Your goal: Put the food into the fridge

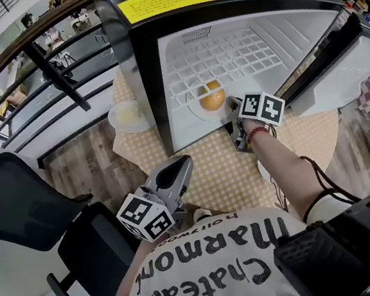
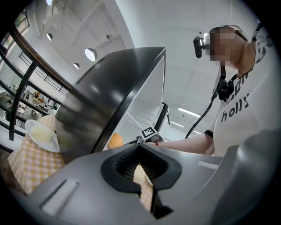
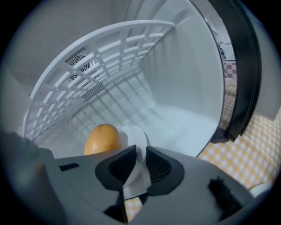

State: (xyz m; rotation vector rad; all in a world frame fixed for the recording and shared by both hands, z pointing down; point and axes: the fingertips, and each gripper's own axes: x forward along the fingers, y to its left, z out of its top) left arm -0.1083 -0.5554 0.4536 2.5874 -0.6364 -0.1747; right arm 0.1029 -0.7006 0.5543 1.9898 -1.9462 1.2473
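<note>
A black mini fridge (image 1: 145, 59) stands on the table with its door (image 1: 339, 58) swung open to the right. Inside, on its white floor, an orange round food item (image 1: 211, 96) sits on a white plate (image 1: 195, 110). My right gripper (image 1: 229, 107) reaches into the opening. In the right gripper view the plate's rim (image 3: 136, 134) lies between its parted jaws, the food (image 3: 102, 138) just beyond on the left, and the gripper (image 3: 139, 154) is open. My left gripper (image 1: 177, 171) hangs low over the table's near left, a narrow gap in its jaws (image 2: 141, 166), nothing between them.
A second white plate of pale food (image 1: 128, 114) sits on the yellow checked tablecloth (image 1: 224, 172) left of the fridge. A wire shelf (image 3: 101, 61) spans the fridge's upper half. A black office chair (image 1: 26, 205) stands at the left, railings behind it.
</note>
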